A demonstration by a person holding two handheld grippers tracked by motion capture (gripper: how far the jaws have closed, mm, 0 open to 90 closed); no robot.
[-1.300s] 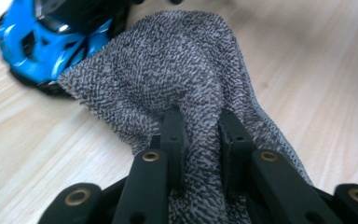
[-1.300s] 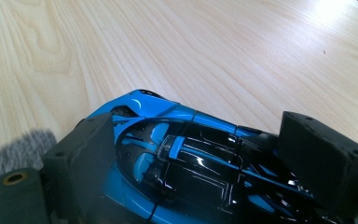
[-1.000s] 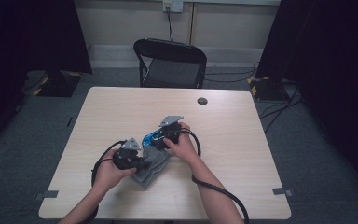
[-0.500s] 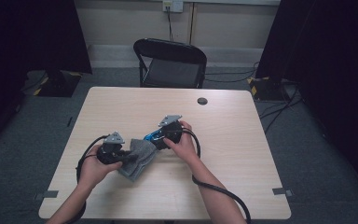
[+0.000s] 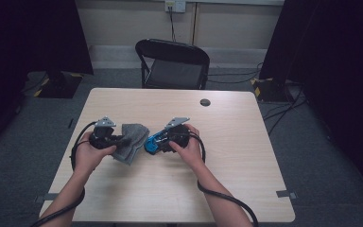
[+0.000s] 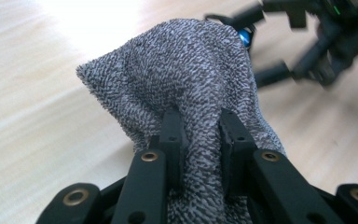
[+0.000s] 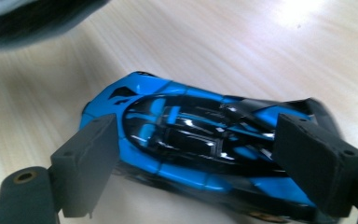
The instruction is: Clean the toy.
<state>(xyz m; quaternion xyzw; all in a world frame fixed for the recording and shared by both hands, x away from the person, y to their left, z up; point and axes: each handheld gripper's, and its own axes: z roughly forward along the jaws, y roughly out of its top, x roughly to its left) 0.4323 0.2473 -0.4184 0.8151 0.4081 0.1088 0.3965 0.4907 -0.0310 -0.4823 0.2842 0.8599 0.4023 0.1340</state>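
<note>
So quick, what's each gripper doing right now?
Left gripper: shut on the grey cloth.
Right gripper: jaws wide, clamped around the blue toy car.

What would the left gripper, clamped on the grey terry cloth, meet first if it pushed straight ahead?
Probably the right gripper, which holds the blue and black toy car. It lies just beyond the grey terry cloth that the left gripper is pinching, though depth is hard to judge.

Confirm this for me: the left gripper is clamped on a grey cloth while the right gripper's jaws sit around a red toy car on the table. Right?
Not quite. The toy car is blue and black, not red, as the right gripper view shows. The rest holds: the left gripper is clamped on the grey cloth, and the right gripper has its jaws around the car on the table.
</note>
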